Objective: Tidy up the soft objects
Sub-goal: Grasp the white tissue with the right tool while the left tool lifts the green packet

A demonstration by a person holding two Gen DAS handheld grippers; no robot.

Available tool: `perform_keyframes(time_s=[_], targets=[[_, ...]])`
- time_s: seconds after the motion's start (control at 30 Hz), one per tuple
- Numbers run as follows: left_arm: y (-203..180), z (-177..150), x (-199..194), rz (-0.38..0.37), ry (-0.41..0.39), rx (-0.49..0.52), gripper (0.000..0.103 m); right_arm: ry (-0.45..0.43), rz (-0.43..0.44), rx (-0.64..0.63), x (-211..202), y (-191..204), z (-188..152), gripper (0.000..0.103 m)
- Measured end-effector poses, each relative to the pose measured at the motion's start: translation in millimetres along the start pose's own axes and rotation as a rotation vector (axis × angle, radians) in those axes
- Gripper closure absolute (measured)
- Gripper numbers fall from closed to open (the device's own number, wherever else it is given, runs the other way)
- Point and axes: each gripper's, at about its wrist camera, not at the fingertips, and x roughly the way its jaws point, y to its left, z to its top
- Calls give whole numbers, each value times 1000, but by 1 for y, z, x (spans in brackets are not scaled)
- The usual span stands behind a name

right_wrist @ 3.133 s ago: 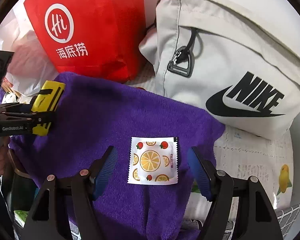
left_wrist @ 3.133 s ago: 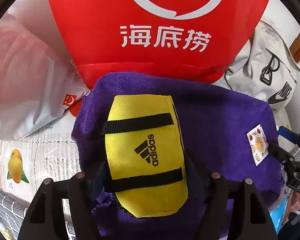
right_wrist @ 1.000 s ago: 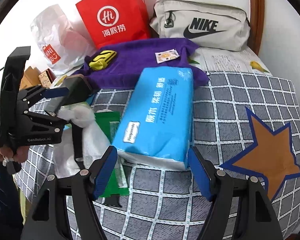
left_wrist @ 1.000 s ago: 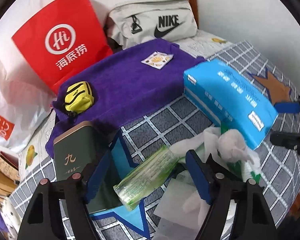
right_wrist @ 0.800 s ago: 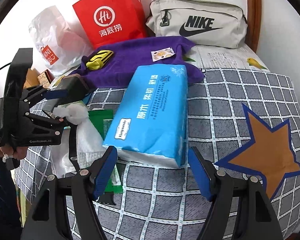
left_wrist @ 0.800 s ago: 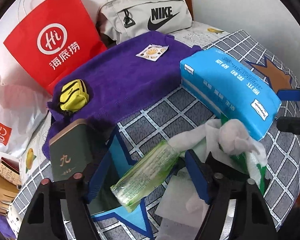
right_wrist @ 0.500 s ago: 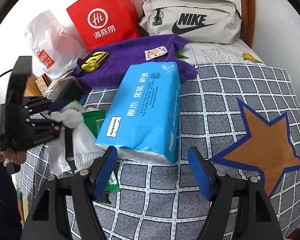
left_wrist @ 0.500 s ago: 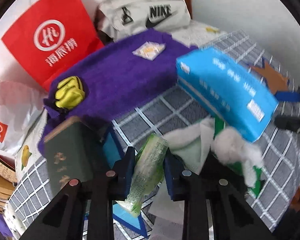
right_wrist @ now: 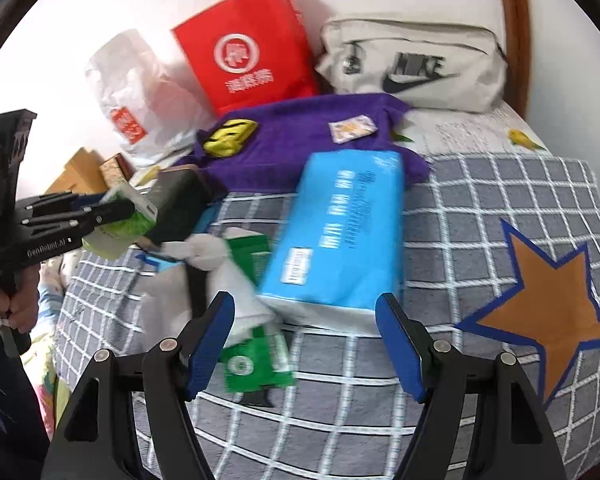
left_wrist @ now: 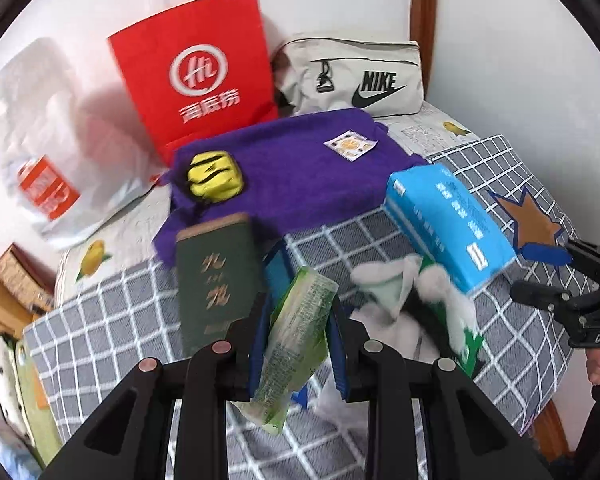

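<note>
My left gripper [left_wrist: 298, 320] is shut on a green wipes packet [left_wrist: 296, 340] and holds it lifted above the checked bedspread; it also shows at the left of the right wrist view [right_wrist: 112, 210]. My right gripper [right_wrist: 304, 340] is open and empty, just in front of the blue tissue pack [right_wrist: 340, 232]. A purple towel [left_wrist: 300, 168] lies at the back with a yellow Adidas pouch [left_wrist: 214, 178] and a small fruit-print sachet [left_wrist: 351, 145] on it. White crumpled tissue [right_wrist: 208, 252] and a green packet [right_wrist: 256, 364] lie left of the tissue pack.
A dark green box [left_wrist: 216, 280] stands beside the held packet. A red paper bag [left_wrist: 198, 80], a white plastic bag [left_wrist: 48, 152] and a grey Nike bag [left_wrist: 364, 80] line the wall. The bedspread [right_wrist: 500, 208] has an orange star [right_wrist: 548, 292] at the right.
My left gripper closed on the green wipes packet and lifted it off the bedspread. The right gripper stayed open and shifted slightly toward the tissue pack.
</note>
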Motion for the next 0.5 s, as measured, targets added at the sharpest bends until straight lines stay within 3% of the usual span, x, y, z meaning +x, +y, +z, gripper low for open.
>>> perform_keyframes(time_s=[0.27, 0.5], targets=[[31, -50, 7, 28, 44, -130, 77, -27, 89, -172, 19, 48, 14, 32], [51, -85, 39, 48, 98, -214, 77, 10, 67, -216, 45, 63, 21, 43]])
